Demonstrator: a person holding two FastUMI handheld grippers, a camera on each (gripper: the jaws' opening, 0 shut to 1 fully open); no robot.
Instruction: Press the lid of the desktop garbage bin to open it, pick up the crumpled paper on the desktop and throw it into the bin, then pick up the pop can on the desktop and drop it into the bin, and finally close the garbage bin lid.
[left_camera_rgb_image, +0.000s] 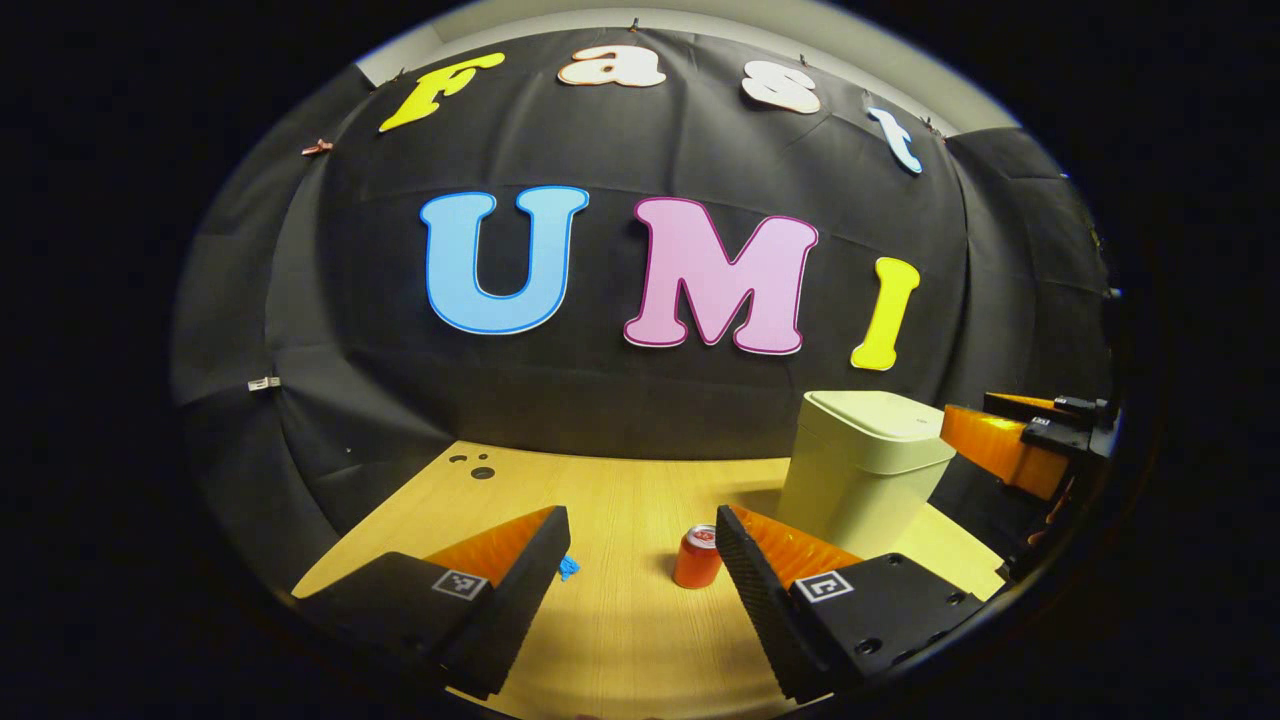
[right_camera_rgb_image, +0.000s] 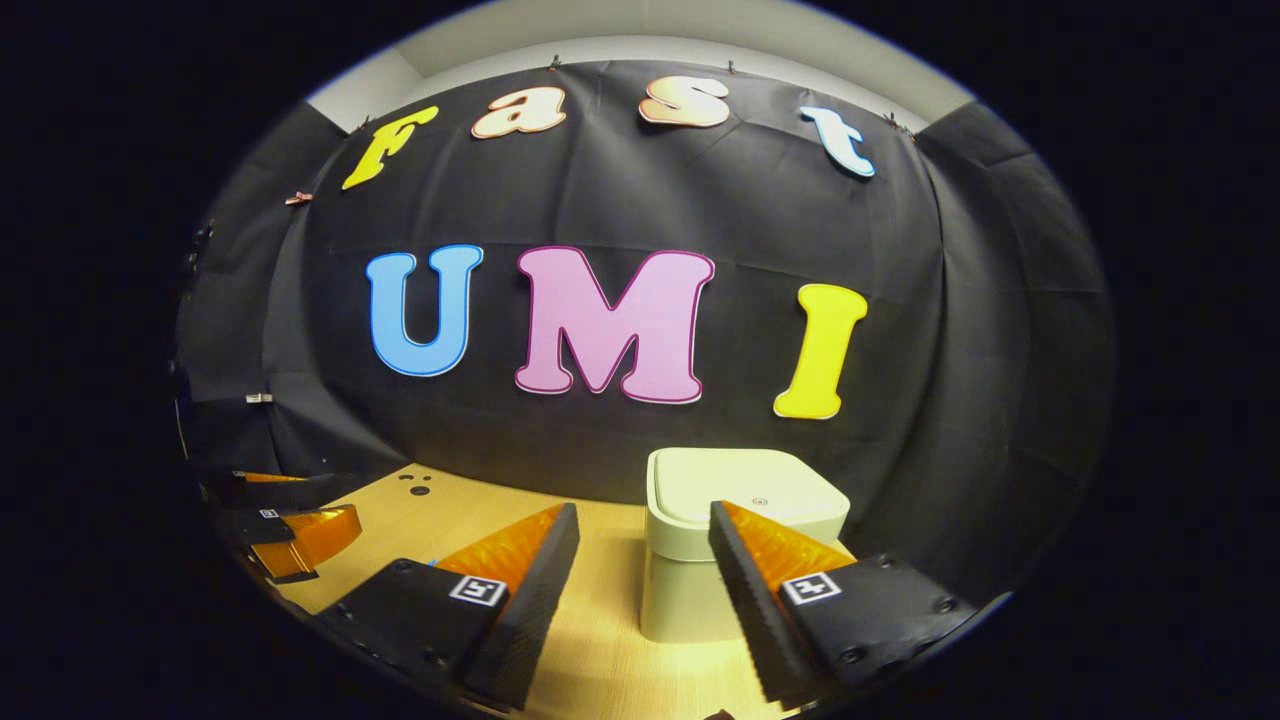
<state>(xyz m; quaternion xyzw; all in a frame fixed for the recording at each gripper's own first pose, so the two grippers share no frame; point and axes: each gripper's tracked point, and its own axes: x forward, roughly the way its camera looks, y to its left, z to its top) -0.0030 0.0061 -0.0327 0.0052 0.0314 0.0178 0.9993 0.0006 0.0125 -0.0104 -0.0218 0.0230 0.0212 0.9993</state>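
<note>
1. The bin (left_camera_rgb_image: 862, 468) stands on the wooden table (left_camera_rgb_image: 620, 640) close to the back wall, and its lid (left_camera_rgb_image: 880, 412) lies flat and closed on top.
2. In the left gripper view the can (left_camera_rgb_image: 697, 557) stands upright on the table, in front of the bin and a little to its left, apart from it.
3. A small blue scrap, the crumpled paper (left_camera_rgb_image: 568, 568), lies on the table well to the left of the bin, farther from it than the can; one finger hides part of it.
4. The left gripper (left_camera_rgb_image: 640, 545) hovers above the table with its jaws spread wide and nothing between them; the can shows in the gap, just beside the finger nearer the bin, but whether they touch cannot be told.
5. The right gripper (right_camera_rgb_image: 640, 540) hangs in front of the bin, near its upper edge, jaws wide apart and holding nothing; the bin (right_camera_rgb_image: 690, 590) shows in the gap and partly behind one finger.
6. In the left gripper view the right gripper (left_camera_rgb_image: 1010, 440) appears just to the right of the bin, level with the lid.
7. In the right gripper view the left gripper (right_camera_rgb_image: 290, 530) sits far to the left of the bin, over the table (right_camera_rgb_image: 600, 650).
8. A few dark holes (left_camera_rgb_image: 472, 464) mark the table's far corner, well left of the bin.
</note>
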